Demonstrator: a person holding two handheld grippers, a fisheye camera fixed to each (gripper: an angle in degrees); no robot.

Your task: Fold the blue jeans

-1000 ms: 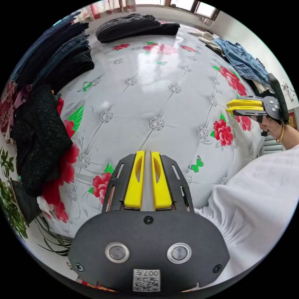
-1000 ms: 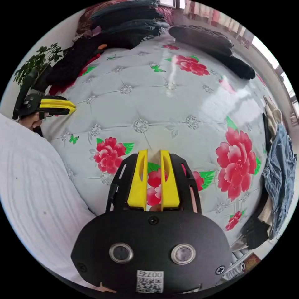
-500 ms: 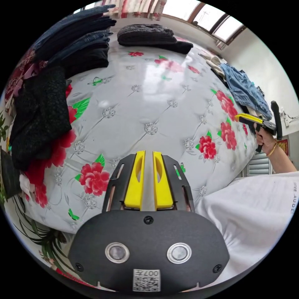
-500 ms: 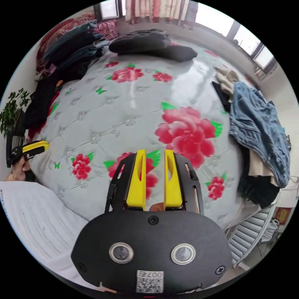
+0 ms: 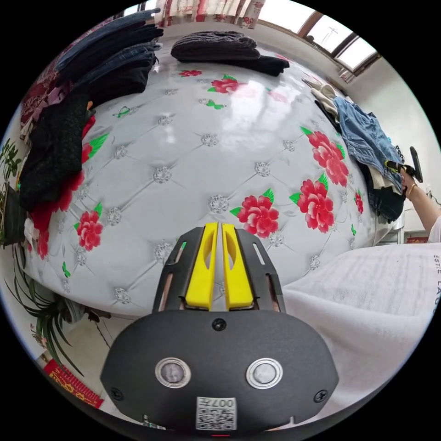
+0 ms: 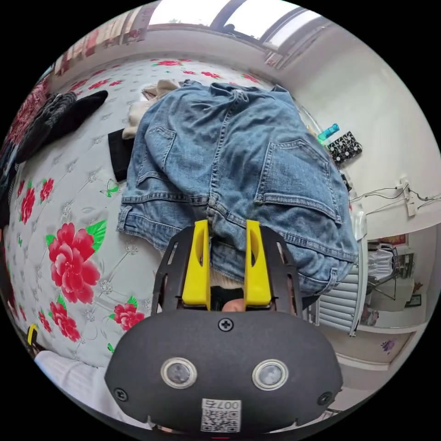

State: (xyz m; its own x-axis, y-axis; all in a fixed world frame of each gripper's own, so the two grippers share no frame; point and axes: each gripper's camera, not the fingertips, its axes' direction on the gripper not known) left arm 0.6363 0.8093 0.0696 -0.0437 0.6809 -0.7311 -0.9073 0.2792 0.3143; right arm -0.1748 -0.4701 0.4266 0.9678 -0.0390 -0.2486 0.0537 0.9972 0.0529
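The blue jeans (image 6: 234, 161) lie seat-up on top of a heap of other clothes at one edge of the bed (image 6: 82, 183), waistband toward the right gripper (image 6: 226, 234). Draped over the pile as the topmost piece, they look ready to be lifted off first. That gripper hangs just in front of the waistband near the centre seam, its two yellow jaws standing apart with nothing between them, so I judge it to be lining up a grasp that has not yet been made. Two back pockets show on the jeans.

Under them sit a cream garment (image 6: 138, 110) and a black one (image 6: 120, 154); whether more lie beneath is hard to tell, since the denim covers the heap.

In the left gripper view the same jeans (image 5: 365, 133) rest at the far side edge of the bed, and the left gripper (image 5: 218, 264) waits low over the near edge, its jaws drawn almost together on nothing, probably held back until the jeans are spread out. Along the opposite edge runs a stack of folded dark trousers (image 5: 112, 55), and one dark knitted pile (image 5: 220, 46) sits at the far end.
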